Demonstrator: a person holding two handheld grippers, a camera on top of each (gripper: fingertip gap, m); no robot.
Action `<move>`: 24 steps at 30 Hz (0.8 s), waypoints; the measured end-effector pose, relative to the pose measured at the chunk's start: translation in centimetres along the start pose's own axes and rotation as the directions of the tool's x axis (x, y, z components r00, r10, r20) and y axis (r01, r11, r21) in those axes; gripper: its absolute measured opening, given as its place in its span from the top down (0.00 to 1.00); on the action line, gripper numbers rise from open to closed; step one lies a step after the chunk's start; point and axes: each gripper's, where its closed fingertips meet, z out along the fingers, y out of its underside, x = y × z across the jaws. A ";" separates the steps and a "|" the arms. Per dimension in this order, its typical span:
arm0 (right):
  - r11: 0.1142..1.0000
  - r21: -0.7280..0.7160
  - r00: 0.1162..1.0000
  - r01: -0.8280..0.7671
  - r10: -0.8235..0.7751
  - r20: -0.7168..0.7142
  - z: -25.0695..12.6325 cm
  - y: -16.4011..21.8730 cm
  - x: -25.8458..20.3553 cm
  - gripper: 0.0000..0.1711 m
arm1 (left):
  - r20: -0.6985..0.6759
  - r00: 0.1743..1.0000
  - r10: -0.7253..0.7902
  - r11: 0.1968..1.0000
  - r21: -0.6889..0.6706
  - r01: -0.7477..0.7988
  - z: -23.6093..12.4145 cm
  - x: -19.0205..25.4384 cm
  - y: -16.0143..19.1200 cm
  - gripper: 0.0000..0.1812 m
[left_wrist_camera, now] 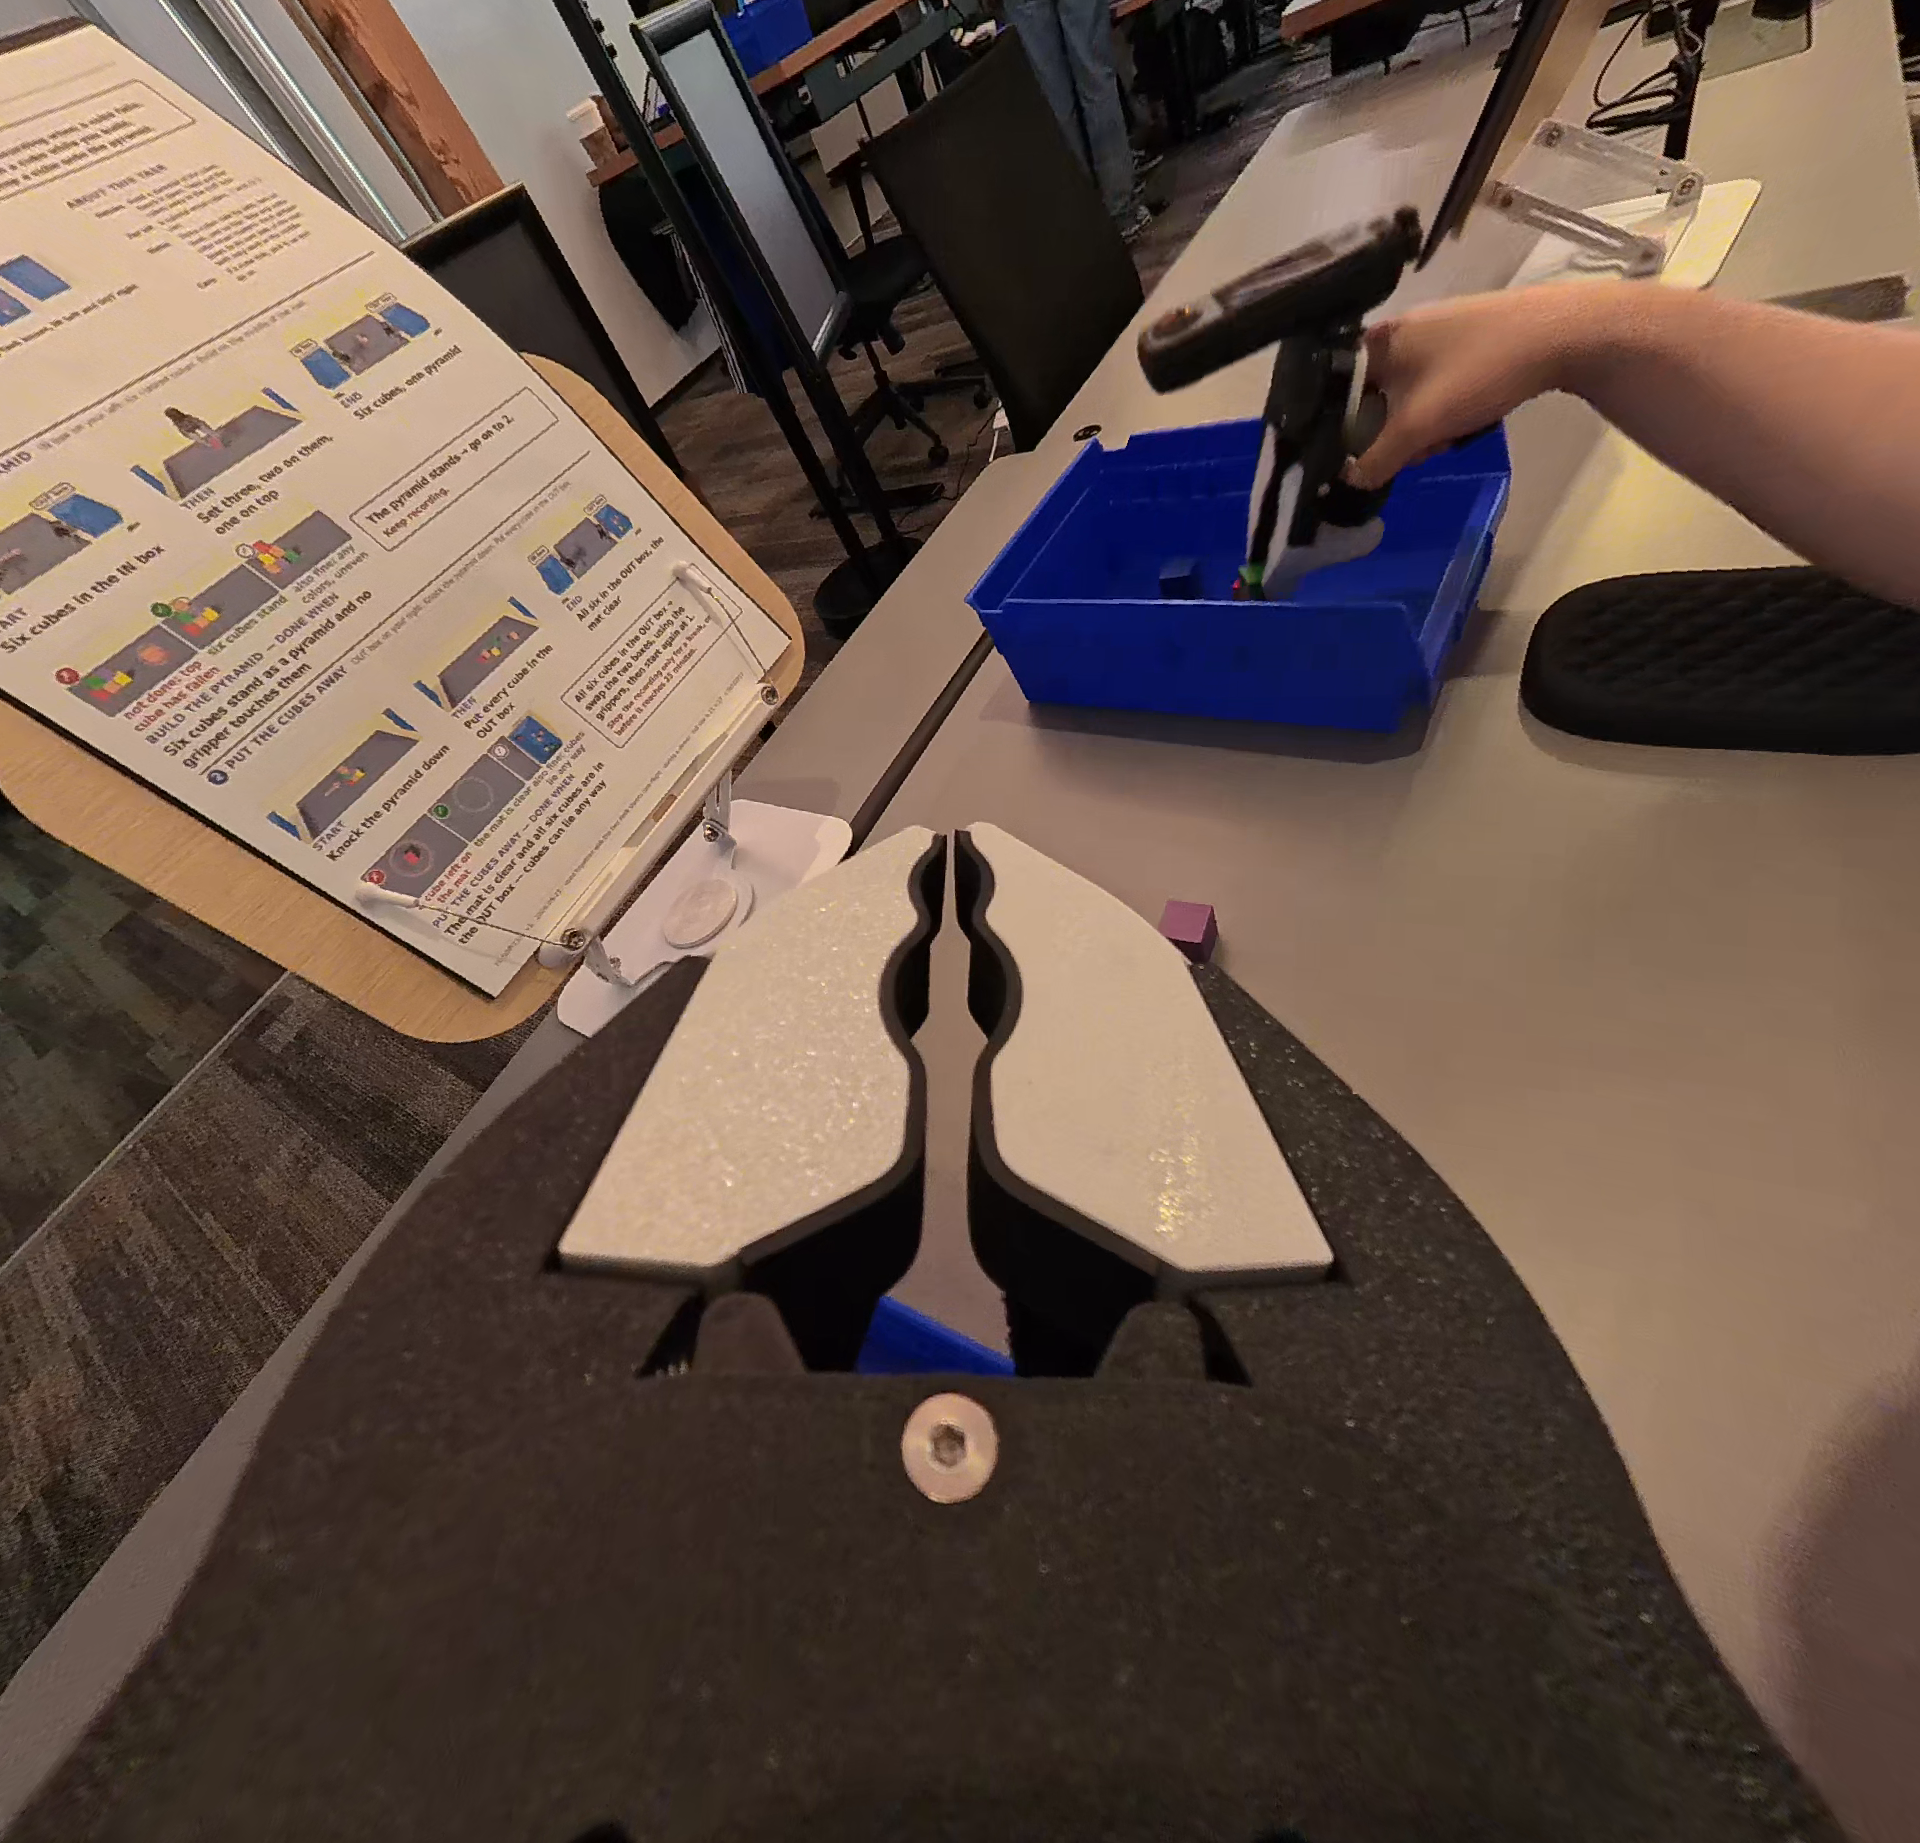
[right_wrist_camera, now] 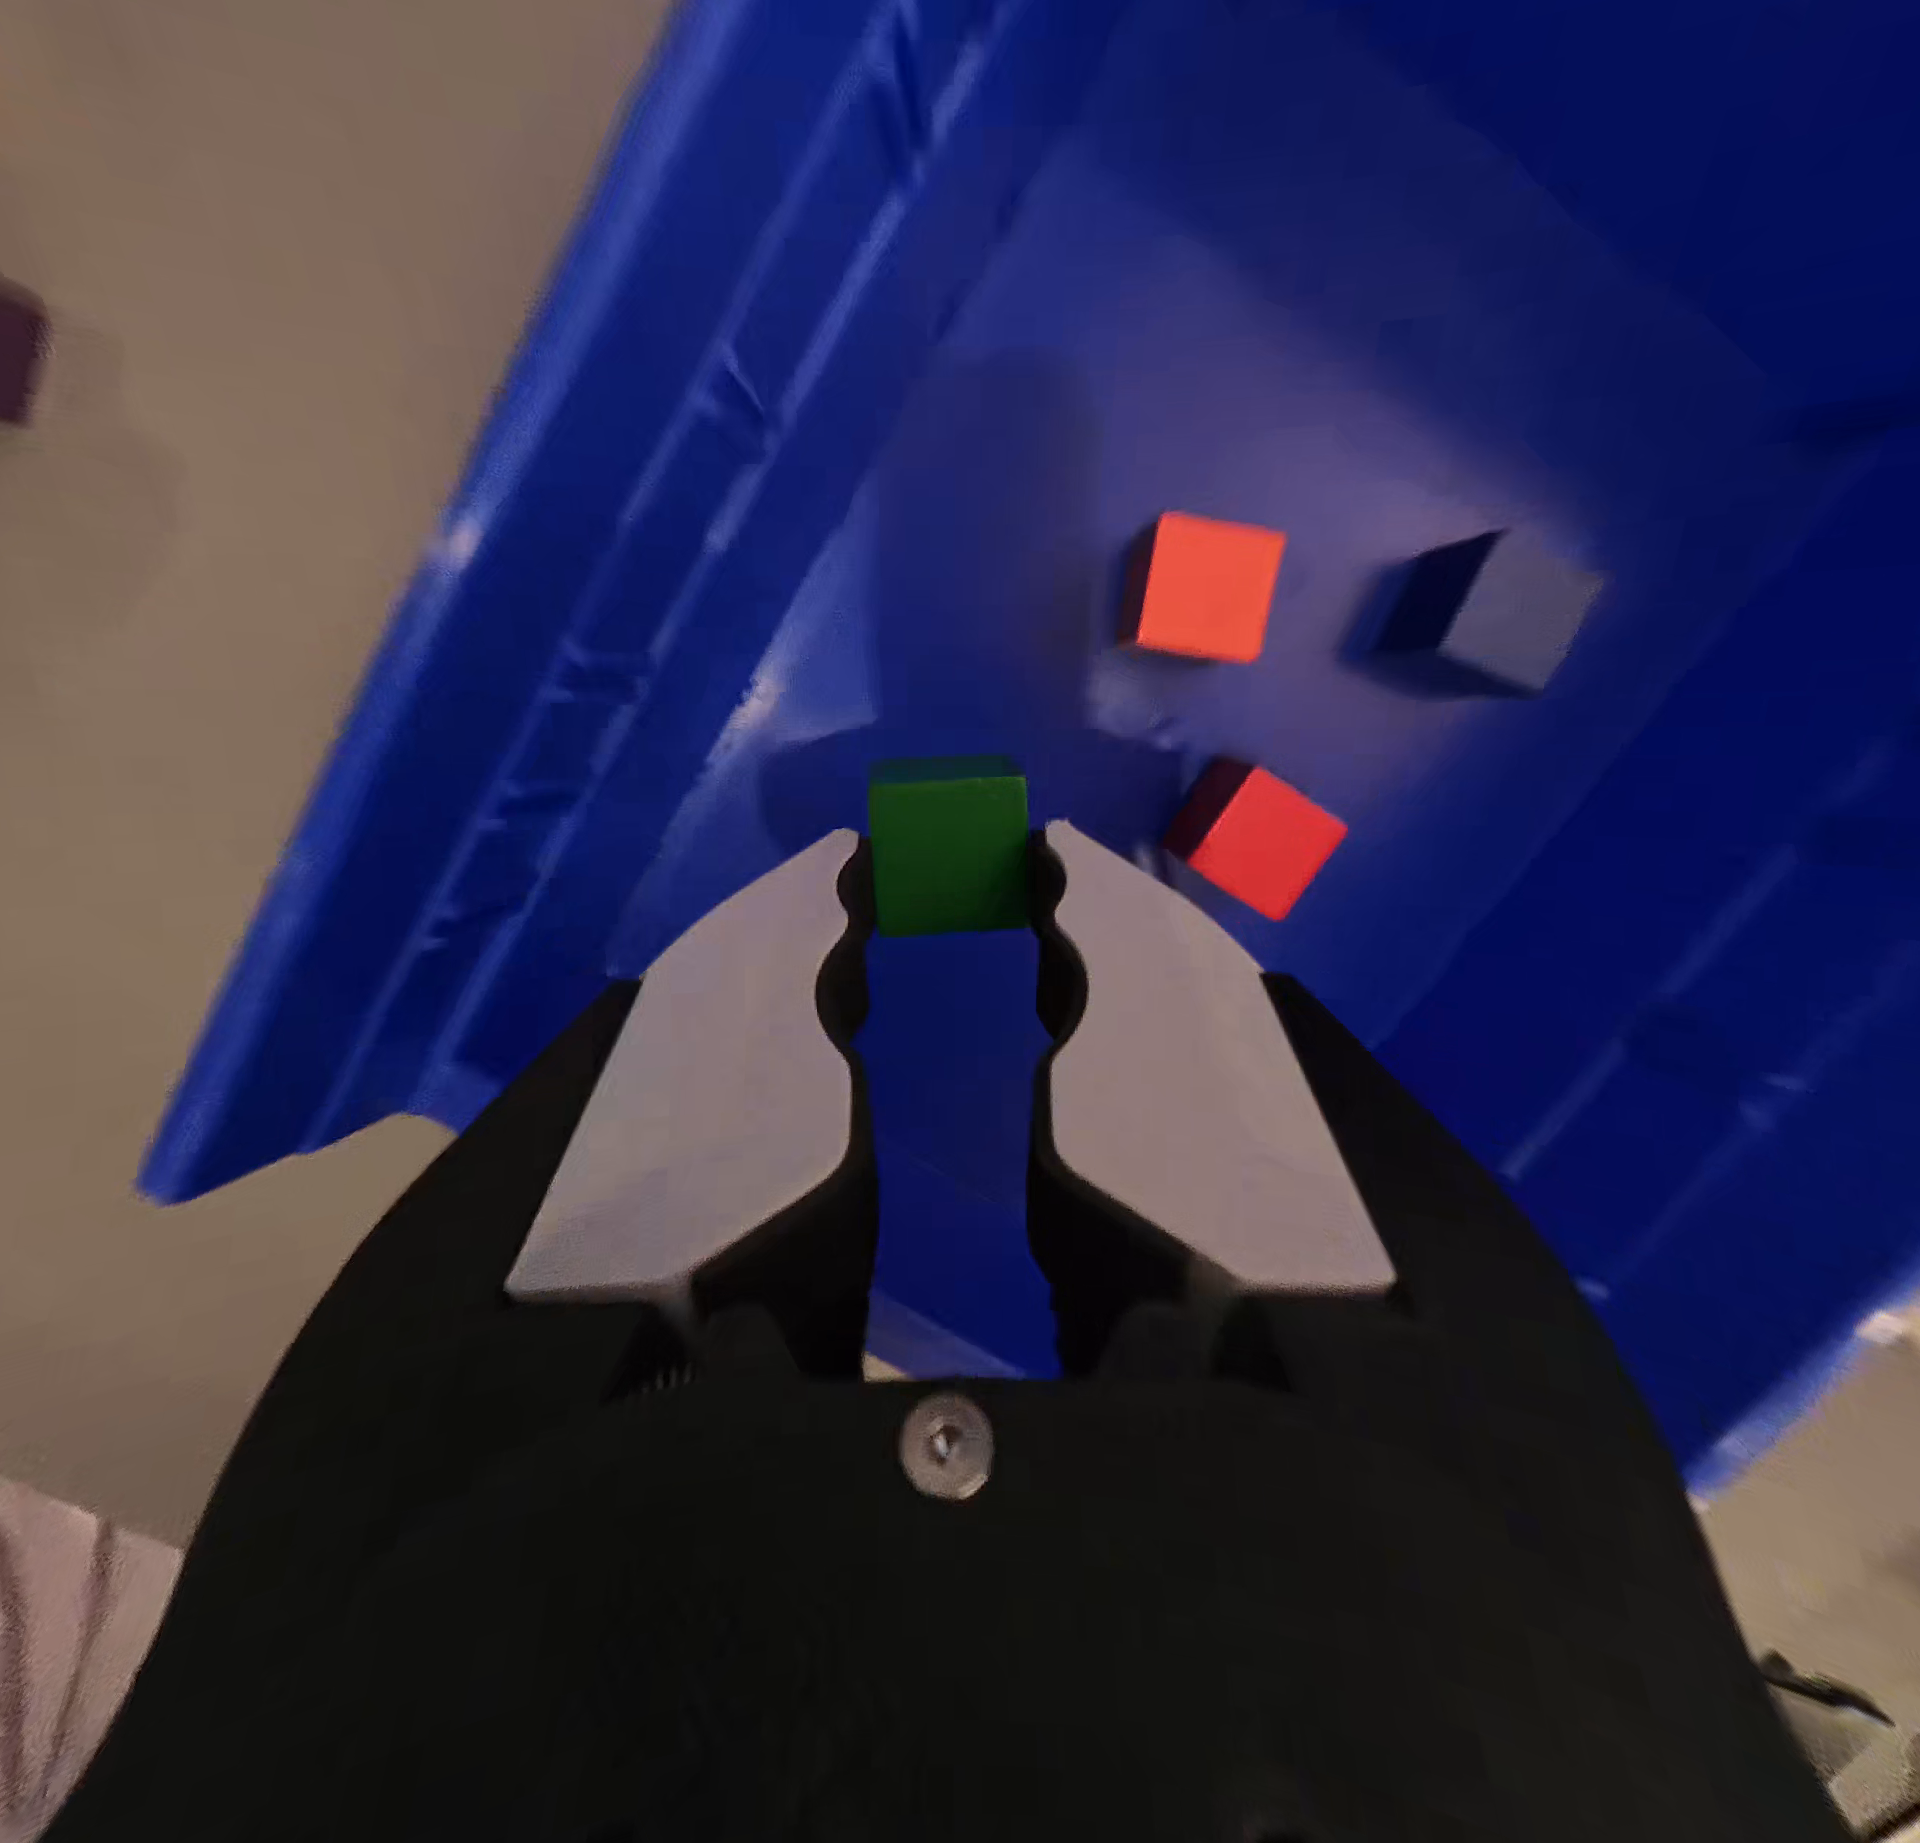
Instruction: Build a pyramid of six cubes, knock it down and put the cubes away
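Observation:
My right gripper (right_wrist_camera: 948,843) is shut on a green cube (right_wrist_camera: 948,848) and holds it over the inside of the blue box (right_wrist_camera: 644,567). On the box floor lie an orange cube (right_wrist_camera: 1205,588), a red cube (right_wrist_camera: 1262,839) and a dark blue cube (right_wrist_camera: 1475,614). In the left wrist view the right gripper (left_wrist_camera: 1252,583) reaches down into the blue box (left_wrist_camera: 1195,650), held by a hand. My left gripper (left_wrist_camera: 951,843) is shut and empty, low over the grey table. A purple cube (left_wrist_camera: 1190,929) lies on the table just right of its fingertips; it also shows blurred in the right wrist view (right_wrist_camera: 16,349).
An instruction sheet on a wooden stand (left_wrist_camera: 312,567) is at the left table edge. A black padded rest (left_wrist_camera: 1745,655) lies right of the box. A monitor stand (left_wrist_camera: 1621,204) is behind the box. Another blue box (left_wrist_camera: 935,1341) shows under my left gripper.

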 end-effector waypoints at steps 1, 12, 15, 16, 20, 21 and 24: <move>1.000 -0.024 1.000 0.003 -0.003 0.004 1.1 0.6 0.1 0.82 | 0.000 1.000 -0.003 1.000 -0.001 0.003 0.0 0.0 0.0 0.99; 0.911 0.411 0.998 0.031 -0.047 0.030 -8.5 -7.2 -3.5 0.72 | 0.018 1.000 -0.012 1.000 -0.004 0.012 -0.3 -0.3 0.1 0.99; 0.830 0.475 0.933 0.292 -0.357 0.050 -10.5 -10.2 -11.4 0.71 | 0.020 1.000 -0.015 1.000 -0.013 0.016 -0.1 -0.4 0.3 0.99; 0.795 0.466 0.887 0.388 -0.460 0.047 -9.8 -10.5 -13.9 0.71 | 0.019 1.000 -0.015 1.000 -0.018 0.015 0.0 -0.4 0.4 0.99; 0.666 0.325 0.692 0.671 -0.721 0.049 -3.0 -9.6 -20.1 0.74 | 0.015 1.000 0.000 1.000 -0.031 0.001 0.0 -0.1 0.5 0.99; 0.638 0.281 0.656 0.716 -0.754 0.041 -1.0 -9.3 -20.5 0.73 | 0.014 1.000 0.003 1.000 -0.031 -0.003 -0.1 0.0 0.5 0.99; 0.628 0.206 0.624 0.751 -0.776 0.093 3.6 -8.6 -21.6 0.73 | 0.013 1.000 0.004 1.000 -0.027 -0.004 -0.2 0.1 0.3 0.99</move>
